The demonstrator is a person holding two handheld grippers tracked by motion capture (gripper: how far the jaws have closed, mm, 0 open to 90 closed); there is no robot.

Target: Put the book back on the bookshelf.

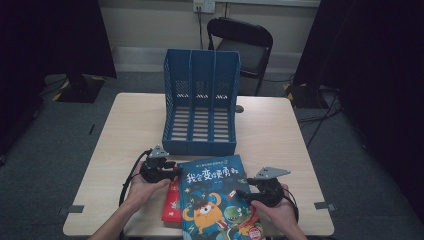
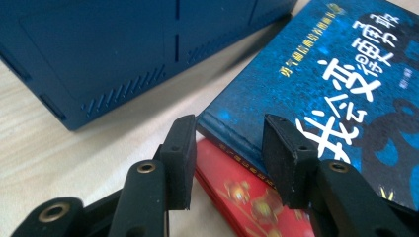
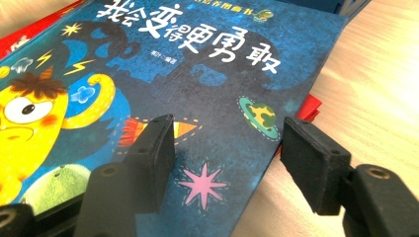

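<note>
A blue picture book [image 1: 216, 192] with a yellow monster on its cover was seen at the lower centre of the high view, lying on a red book [image 1: 171, 202] on the light wooden table [image 1: 125, 130]. Just above it, at mid-frame, a blue three-slot file rack [image 1: 201, 102] was stood. The left gripper [image 1: 172, 171] was held at the blue book's upper left corner; in its own view the jaws were parted, that corner [image 2: 222, 116] lying between them unpressed. The right gripper [image 1: 245, 194] was placed at the book's right edge, its jaws apart astride the edge [image 3: 269, 153], nothing being clamped.
</note>
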